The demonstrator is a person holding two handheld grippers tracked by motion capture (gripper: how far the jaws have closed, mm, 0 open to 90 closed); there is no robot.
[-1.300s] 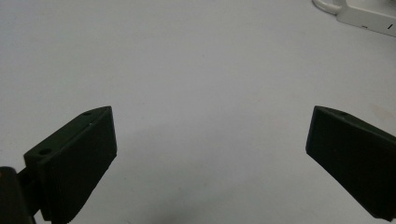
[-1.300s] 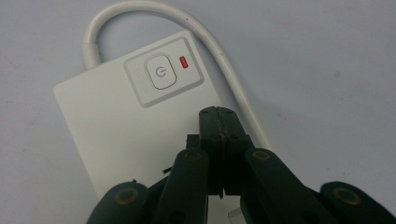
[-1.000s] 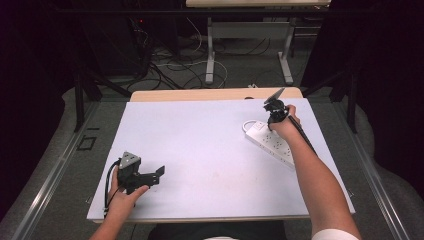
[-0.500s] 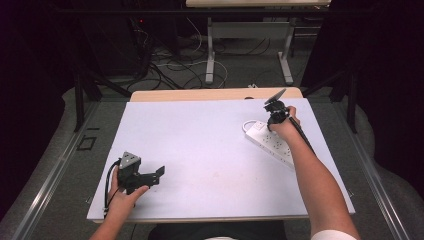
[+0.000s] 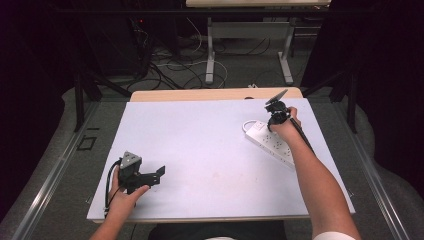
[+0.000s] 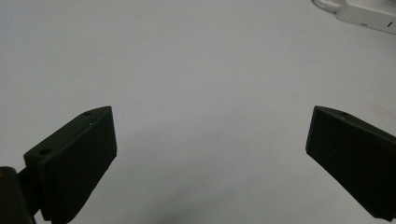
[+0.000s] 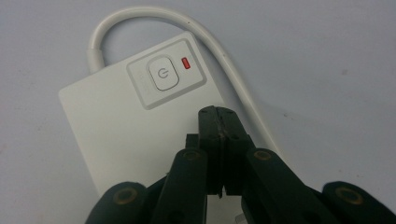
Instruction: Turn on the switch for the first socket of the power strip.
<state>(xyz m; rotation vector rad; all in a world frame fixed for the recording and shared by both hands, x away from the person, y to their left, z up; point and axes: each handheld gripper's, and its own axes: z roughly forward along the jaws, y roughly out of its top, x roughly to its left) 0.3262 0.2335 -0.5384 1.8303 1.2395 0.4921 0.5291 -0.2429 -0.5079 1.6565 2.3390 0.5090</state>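
**Hand-held gripper poised over the power strip's switch**

Right hand-held gripper (image 7: 219, 122) has its jaws pressed together with nothing between them, tips hovering over the white power strip (image 5: 272, 142) at about two o'clock on the bench (image 5: 200, 150). From the right gripper view I see the power button (image 7: 162, 74) just beyond the tips at eleven o'clock, its red indicator light (image 7: 186, 62) beside it. I'd nudge forward until the closed tips sit square over the button, then press straight down, gently, so the strip doesn't skid. Left hand-held gripper (image 5: 150, 176) rests wide apart and empty near seven o'clock.
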